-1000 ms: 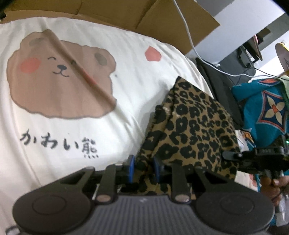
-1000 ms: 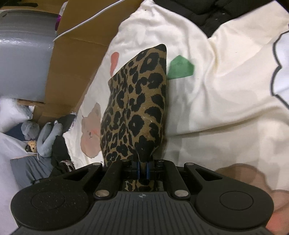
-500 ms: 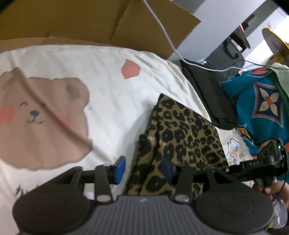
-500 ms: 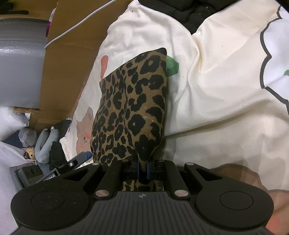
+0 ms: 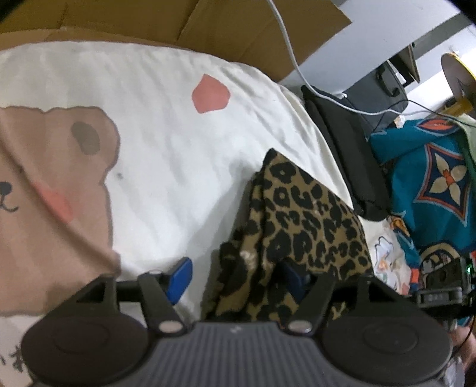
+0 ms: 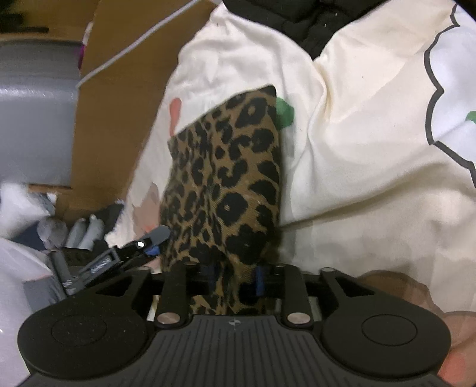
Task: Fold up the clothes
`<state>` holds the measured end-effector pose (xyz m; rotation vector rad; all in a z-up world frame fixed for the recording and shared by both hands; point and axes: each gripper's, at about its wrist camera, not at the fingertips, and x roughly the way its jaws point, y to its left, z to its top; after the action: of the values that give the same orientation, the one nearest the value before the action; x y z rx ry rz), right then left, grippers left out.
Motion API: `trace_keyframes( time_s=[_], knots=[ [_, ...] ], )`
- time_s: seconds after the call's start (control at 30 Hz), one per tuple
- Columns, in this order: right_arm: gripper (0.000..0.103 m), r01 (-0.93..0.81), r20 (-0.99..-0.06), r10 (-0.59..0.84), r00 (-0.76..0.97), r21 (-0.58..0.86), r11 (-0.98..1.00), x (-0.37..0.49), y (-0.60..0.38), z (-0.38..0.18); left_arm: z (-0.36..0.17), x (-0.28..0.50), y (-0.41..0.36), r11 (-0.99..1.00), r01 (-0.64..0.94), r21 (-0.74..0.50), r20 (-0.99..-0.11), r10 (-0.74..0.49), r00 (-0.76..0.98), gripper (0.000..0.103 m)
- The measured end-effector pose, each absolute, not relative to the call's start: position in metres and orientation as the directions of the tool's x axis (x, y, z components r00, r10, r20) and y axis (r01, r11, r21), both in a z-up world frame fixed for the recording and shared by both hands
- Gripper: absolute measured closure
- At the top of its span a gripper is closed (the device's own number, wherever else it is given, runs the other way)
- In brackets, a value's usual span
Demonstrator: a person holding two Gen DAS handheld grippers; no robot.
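Note:
A folded leopard-print cloth [image 5: 309,214] lies on a cream bear-print sheet [image 5: 178,154]. My left gripper [image 5: 236,279] is at its near end with the jaws opening wide. The left blue pad [image 5: 180,279] stands clear over the sheet, and the right pad [image 5: 293,278] is tucked against a fold. In the right wrist view the same cloth [image 6: 232,178] runs away from my right gripper [image 6: 235,278]. Its jaws are opening, with the cloth's near tip loose between them. The left gripper [image 6: 148,241] shows at the cloth's left edge.
Brown cardboard [image 5: 238,26] stands behind the sheet, with a white cable [image 5: 300,68] across it. A black garment [image 5: 345,148] and a teal patterned cloth [image 5: 431,178] lie to the right. A grey box [image 6: 32,113] and soft toys [image 6: 59,232] sit at the left of the right wrist view.
The left jaws have let go of the cloth's corner and spread wide while the hand slid sideways. The right jaws, pinched on the cloth's tip before, have parted.

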<state>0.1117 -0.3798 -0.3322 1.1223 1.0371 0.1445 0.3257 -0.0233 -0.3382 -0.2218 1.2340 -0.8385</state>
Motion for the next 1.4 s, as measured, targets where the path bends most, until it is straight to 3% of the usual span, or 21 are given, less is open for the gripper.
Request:
trace_keyframes(
  time_s=[0.13,0.17,0.2,0.23,0.47,0.53,0.77,1.0,1.03,1.07,1.1,1.23,1.3,1.4],
  knots=[
    [0.066,0.387,-0.597,0.564,0.57,0.801,0.457,0.109,-0.381,-0.333,-0.341,0.333,-0.03,0.67,0.446,-0.594,-0.735,-0.677,0.039,0.028],
    [0.066,0.391,-0.599,0.561,0.571,0.799,0.456,0.108,-0.381,-0.334,-0.341,0.334,-0.03,0.668,0.444,-0.597,-0.734,-0.678,0.032,0.033],
    [0.066,0.396,-0.602,0.557,0.572,0.797,0.455,0.108,-0.381,-0.336,-0.34,0.334,-0.032,0.665,0.446,-0.598,-0.736,-0.677,0.023,0.048],
    [0.065,0.399,-0.603,0.554,0.574,0.797,0.454,0.108,-0.381,-0.336,-0.339,0.334,-0.034,0.662,0.45,-0.599,-0.737,-0.675,0.014,0.055],
    [0.065,0.407,-0.606,0.541,0.583,0.794,0.452,0.107,-0.38,-0.337,-0.324,0.338,-0.037,0.638,0.498,-0.588,-0.725,-0.688,0.025,0.076],
    [0.065,0.406,-0.604,0.538,0.588,0.796,0.449,0.107,-0.38,-0.337,-0.325,0.34,-0.033,0.637,0.481,-0.602,-0.718,-0.696,0.023,0.076],
    [0.064,0.415,-0.607,0.529,0.593,0.793,0.445,0.107,-0.379,-0.338,-0.336,0.34,-0.029,0.665,0.445,-0.6,-0.743,-0.669,-0.004,0.047],
    [0.061,0.44,-0.592,0.518,0.618,0.806,0.397,0.101,-0.383,-0.343,-0.347,0.345,-0.037,0.64,0.416,-0.647,-0.719,-0.692,-0.053,0.033],
    [0.061,0.444,-0.593,0.519,0.615,0.805,0.394,0.1,-0.382,-0.345,-0.346,0.345,-0.039,0.636,0.419,-0.648,-0.719,-0.692,-0.061,0.033],
    [0.061,0.448,-0.594,0.52,0.613,0.804,0.391,0.1,-0.381,-0.347,-0.346,0.345,-0.042,0.634,0.422,-0.648,-0.72,-0.69,-0.067,0.04],
    [0.061,0.452,-0.598,0.522,0.609,0.802,0.391,0.1,-0.379,-0.348,-0.346,0.346,-0.044,0.632,0.427,-0.647,-0.721,-0.689,-0.072,0.059],
    [0.061,0.448,-0.592,0.524,0.612,0.806,0.387,0.102,-0.372,-0.35,-0.342,0.342,-0.048,0.627,0.465,-0.625,-0.727,-0.685,-0.054,0.064],
    [0.061,0.438,-0.583,0.521,0.623,0.812,0.386,0.104,-0.372,-0.346,-0.338,0.341,-0.045,0.616,0.47,-0.632,-0.714,-0.698,-0.046,0.074],
    [0.061,0.431,-0.577,0.518,0.632,0.817,0.384,0.105,-0.373,-0.344,-0.336,0.342,-0.041,0.606,0.461,-0.648,-0.7,-0.713,-0.047,0.075]
  ],
)
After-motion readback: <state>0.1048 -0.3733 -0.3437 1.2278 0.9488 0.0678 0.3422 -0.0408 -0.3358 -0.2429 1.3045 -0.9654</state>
